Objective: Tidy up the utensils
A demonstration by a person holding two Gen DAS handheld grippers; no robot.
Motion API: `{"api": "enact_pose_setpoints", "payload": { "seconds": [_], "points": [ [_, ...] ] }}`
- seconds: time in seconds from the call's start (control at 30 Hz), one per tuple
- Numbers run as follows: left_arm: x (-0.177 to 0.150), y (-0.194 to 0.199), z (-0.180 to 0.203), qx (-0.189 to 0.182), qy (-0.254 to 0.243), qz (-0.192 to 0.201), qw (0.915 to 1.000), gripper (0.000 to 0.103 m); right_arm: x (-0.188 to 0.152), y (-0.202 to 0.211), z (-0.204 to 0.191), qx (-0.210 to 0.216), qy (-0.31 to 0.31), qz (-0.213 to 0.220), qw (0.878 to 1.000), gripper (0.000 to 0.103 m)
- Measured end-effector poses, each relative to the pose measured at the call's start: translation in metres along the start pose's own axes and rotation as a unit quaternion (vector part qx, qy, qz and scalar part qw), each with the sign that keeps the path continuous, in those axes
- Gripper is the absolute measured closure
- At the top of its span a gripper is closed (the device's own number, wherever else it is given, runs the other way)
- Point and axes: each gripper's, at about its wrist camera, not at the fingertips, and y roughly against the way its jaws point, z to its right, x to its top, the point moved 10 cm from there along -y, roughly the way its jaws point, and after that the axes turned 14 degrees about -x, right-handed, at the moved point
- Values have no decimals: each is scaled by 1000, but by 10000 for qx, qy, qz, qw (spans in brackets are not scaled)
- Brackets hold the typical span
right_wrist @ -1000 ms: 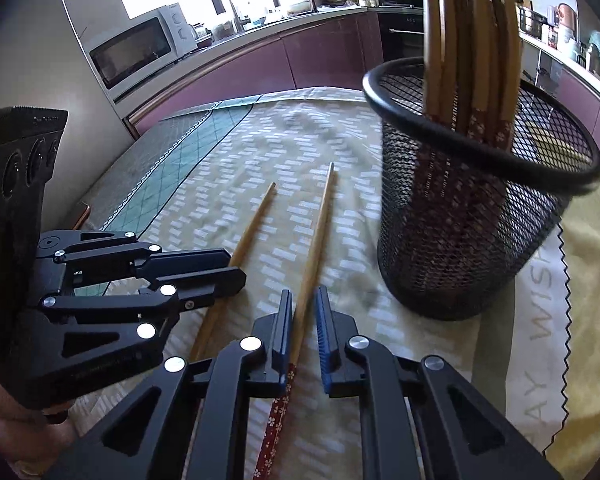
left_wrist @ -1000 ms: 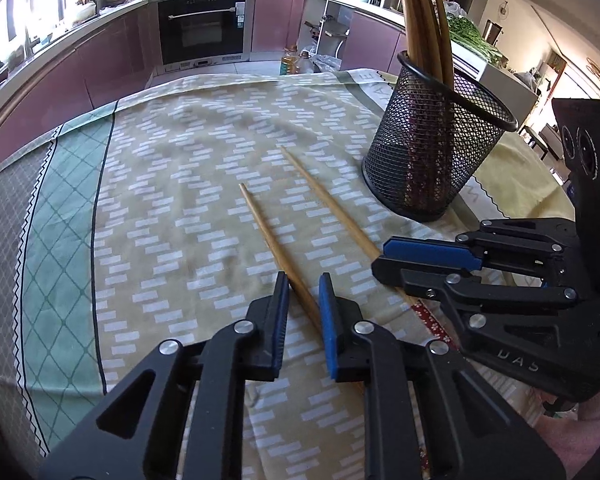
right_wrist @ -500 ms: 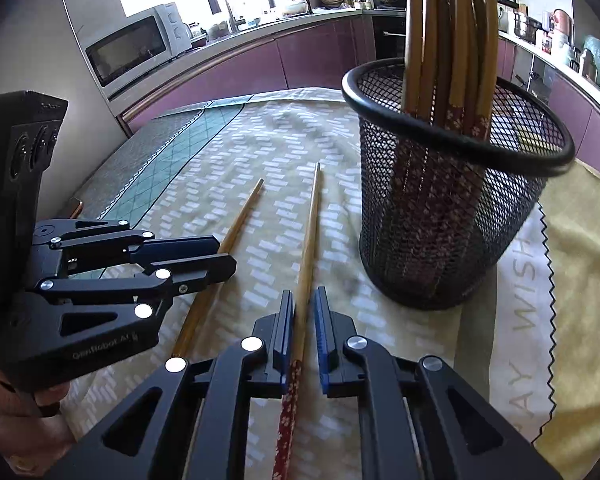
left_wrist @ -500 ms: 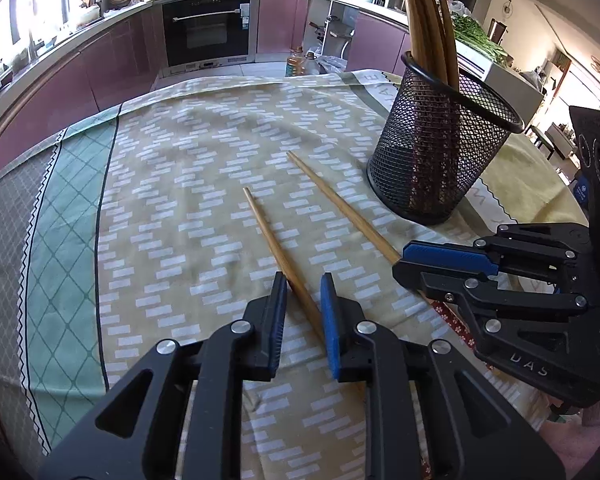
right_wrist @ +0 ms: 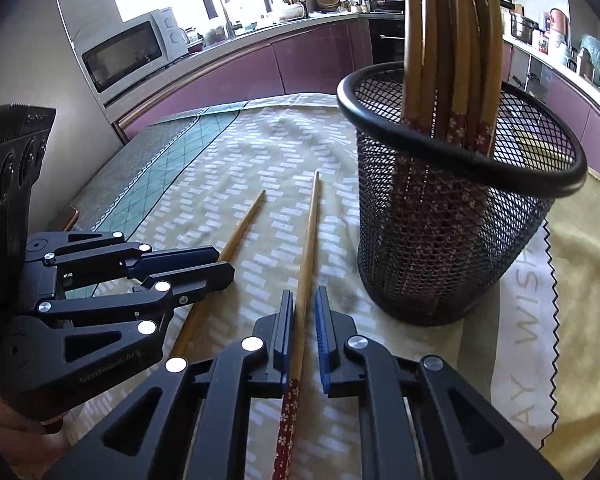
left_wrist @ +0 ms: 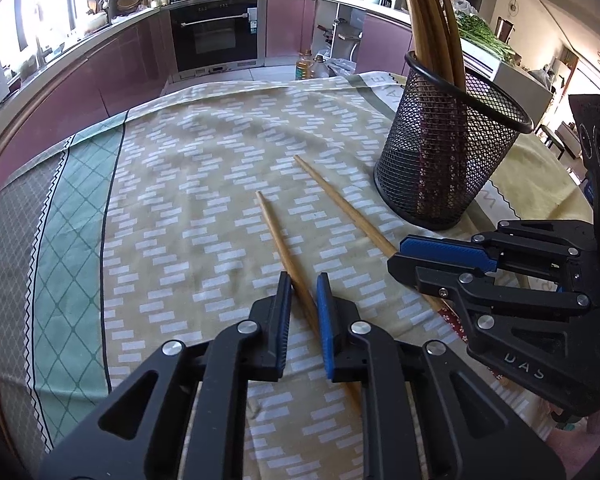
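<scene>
Two wooden chopsticks lie on the tablecloth. My left gripper [left_wrist: 303,289] straddles the left chopstick [left_wrist: 278,236], jaws narrowly open with gaps on both sides. My right gripper [right_wrist: 301,307] straddles the right chopstick [right_wrist: 308,240], whose red flowered end runs back under it; its jaws are also narrowly open around the stick. Each gripper shows in the other's view: the right one [left_wrist: 440,256] and the left one [right_wrist: 216,264]. A black mesh holder [right_wrist: 452,216] with several chopsticks stands upright just right of the loose pair; it also shows in the left wrist view [left_wrist: 448,152].
The table wears a beige patterned cloth [left_wrist: 200,200] with a green and grey border [left_wrist: 60,216] at the left. Kitchen counters, an oven [left_wrist: 216,36] and a microwave [right_wrist: 128,52] stand beyond the table's far edge.
Both grippers have pulled back slightly along their chopsticks; the holder appears a little farther away. The jaws stay around the sticks, the right ones a touch closer together.
</scene>
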Motion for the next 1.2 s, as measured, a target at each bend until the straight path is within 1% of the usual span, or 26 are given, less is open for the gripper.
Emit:
{"api": "enact_pose_setpoints", "payload": {
  "seconds": [0.17,0.37,0.5,0.73,0.93,1.0,1.2],
  "points": [
    [-1,0,0,-47,52,12,10000,95,-2,3,4,103,-98,-37,9999,97],
    [-2,2,-1,-69,130,23,9999,96,-4,7,5,226,-176,-51,9996,97],
    [-3,6,0,-85,149,45,9998,96,-5,14,7,328,-219,-1,9992,97],
    [-2,19,6,-228,156,158,9995,96,-3,33,7,464,-229,188,9985,97],
    [1,33,14,-420,181,285,9986,96,-3,54,4,611,-245,399,9970,97],
    [3,38,17,-536,194,335,9978,96,-2,62,3,661,-243,474,9964,97],
    [9,55,25,-781,207,501,9955,96,0,82,9,683,-271,689,9949,97]
  ]
}}
